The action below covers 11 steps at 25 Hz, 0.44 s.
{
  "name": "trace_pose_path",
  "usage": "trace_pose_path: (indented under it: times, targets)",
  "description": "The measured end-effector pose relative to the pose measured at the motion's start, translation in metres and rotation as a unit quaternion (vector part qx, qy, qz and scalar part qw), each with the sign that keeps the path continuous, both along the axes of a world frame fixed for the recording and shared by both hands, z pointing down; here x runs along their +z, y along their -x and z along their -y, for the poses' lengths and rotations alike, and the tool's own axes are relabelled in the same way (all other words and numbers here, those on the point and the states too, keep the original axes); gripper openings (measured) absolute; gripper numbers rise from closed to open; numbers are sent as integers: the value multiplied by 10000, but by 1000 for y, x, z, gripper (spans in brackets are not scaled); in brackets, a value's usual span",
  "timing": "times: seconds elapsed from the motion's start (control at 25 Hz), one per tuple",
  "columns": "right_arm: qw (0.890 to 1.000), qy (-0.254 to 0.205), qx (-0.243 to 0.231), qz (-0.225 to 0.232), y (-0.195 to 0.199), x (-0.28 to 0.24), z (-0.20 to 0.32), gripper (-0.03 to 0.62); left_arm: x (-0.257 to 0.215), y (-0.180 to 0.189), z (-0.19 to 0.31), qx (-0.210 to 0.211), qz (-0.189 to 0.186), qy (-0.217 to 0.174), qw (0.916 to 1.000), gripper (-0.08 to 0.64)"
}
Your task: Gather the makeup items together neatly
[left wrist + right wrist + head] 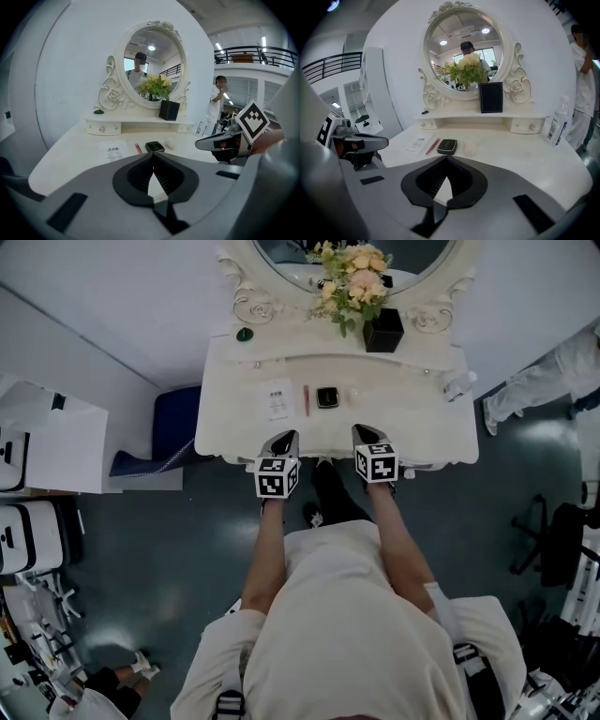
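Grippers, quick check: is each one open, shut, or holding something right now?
Left gripper: shut, nothing between the jaws.
Right gripper: shut, nothing held.

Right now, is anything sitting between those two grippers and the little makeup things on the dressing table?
Nothing visible. Only bare tabletop separates the left gripper and right gripper, at the near edge, from the row of paper packet, pink pencil, black compact and pale round piece.
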State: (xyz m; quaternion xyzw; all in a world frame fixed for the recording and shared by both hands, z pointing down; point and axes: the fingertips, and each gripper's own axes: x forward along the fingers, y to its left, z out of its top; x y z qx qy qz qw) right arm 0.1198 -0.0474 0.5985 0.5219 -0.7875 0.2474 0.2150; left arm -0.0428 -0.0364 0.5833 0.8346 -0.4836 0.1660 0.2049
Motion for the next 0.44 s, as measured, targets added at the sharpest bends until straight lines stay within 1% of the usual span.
trace_pose_path:
  times: [0.44]
  targets:
    - [10000,21,-28,4,-1,0,0,40,-1,7,2,-143,-82,-4,9999,14]
